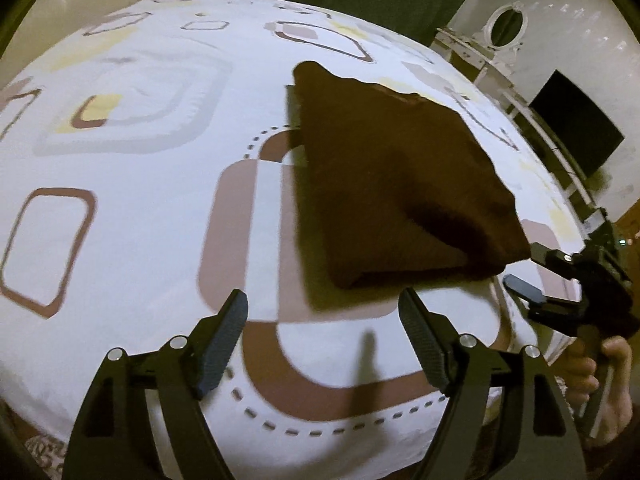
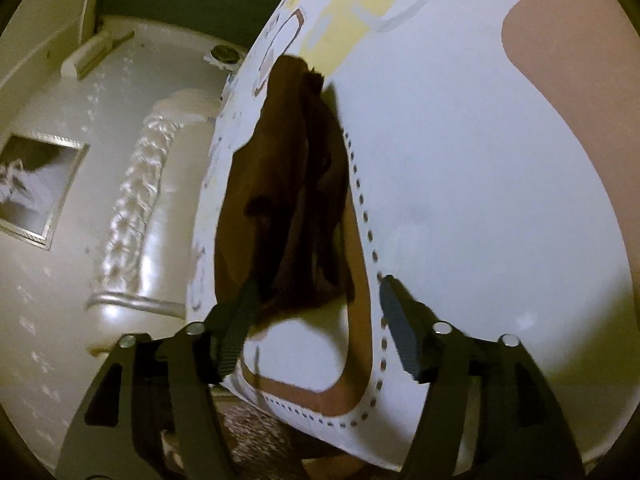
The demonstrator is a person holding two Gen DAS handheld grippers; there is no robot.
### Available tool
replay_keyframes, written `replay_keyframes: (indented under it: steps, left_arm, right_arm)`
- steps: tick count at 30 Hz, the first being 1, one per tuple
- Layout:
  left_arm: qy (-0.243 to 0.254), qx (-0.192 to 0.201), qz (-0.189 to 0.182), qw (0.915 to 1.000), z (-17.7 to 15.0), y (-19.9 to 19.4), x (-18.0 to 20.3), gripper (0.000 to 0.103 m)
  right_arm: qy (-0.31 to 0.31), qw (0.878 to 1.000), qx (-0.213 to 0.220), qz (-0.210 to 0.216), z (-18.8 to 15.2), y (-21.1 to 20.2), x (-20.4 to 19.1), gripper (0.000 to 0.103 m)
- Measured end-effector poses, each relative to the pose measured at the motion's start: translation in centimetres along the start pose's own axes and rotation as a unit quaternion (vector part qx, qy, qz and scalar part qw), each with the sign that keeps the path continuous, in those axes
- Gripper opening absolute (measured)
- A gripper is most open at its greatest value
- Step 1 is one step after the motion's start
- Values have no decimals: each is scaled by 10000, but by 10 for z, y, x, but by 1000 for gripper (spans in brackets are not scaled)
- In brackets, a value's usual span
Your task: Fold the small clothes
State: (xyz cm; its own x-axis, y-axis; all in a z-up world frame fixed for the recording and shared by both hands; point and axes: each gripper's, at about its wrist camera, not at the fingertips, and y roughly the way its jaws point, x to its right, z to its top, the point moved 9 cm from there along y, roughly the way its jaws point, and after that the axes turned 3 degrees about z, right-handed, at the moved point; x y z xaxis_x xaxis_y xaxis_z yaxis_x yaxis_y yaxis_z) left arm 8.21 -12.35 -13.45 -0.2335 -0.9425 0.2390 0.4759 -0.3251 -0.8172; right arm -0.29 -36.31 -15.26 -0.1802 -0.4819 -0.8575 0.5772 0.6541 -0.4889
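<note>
Left wrist view: left gripper (image 1: 322, 344) at bottom centre, jaws wide apart, nothing between them, hovering over the sheet (image 1: 140, 240). The cloth (image 1: 392, 184), dark brown, already folded into a thick wedge, sits right of centre; its near edge is just above the left fingertips, not touching them. Right gripper (image 1: 524, 272) comes in from the right edge, hand (image 1: 600, 376) on the handle. Its jaws are spread, upper finger at the cloth's lower right corner, which looks raised off the sheet; can't tell from here whether that corner is gripped or only resting on the finger. A dark screen (image 1: 576, 124) and white furniture are at upper right. Right wrist view: camera rolled, sheet (image 2: 480, 160) fills the right side, headboard (image 2: 132, 216) and a picture frame (image 2: 36, 192) on the left. Right gripper (image 2: 316, 320) jaws clearly well apart; the cloth (image 2: 288, 200) runs up the centre from between them, touching the left finger, clear of the right one. So it's not clamped. Risks, my read: with the corner only propped, any lift or sideways move lets it slide off and the layers spring open. Closing now may catch only the top layer and peel the fold. Left gripper's too far off to pin the stack.
</note>
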Motion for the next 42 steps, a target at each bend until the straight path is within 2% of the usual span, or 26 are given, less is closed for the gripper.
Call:
replay_keyframes:
  steps: [8, 12, 19, 33, 42]
  left_arm:
    - [135, 285, 554, 9980, -5, -28, -3, 81]
    - [206, 398, 726, 9964, -9, -41, -2, 83]
    - [80, 569, 915, 9941, -19, -58, -3, 85]
    - [113, 697, 1067, 9918, -28, -71, 2, 85]
    - [119, 634, 1090, 9919, -32, -67, 1, 85]
  right_arm:
    - [-621, 9944, 21, -859, -31, -12, -12, 75]
    - [-1175, 9822, 127, -1463, -41, -16, -25, 81]
    - [-1843, 9587, 307, -2146, -59, -23, -33, 85]
    - [-2103, 9461, 535, -2403, -71, -26, -39, 86]
    - [-2239, 9399, 532, -2522, -73, -22, -38, 86]
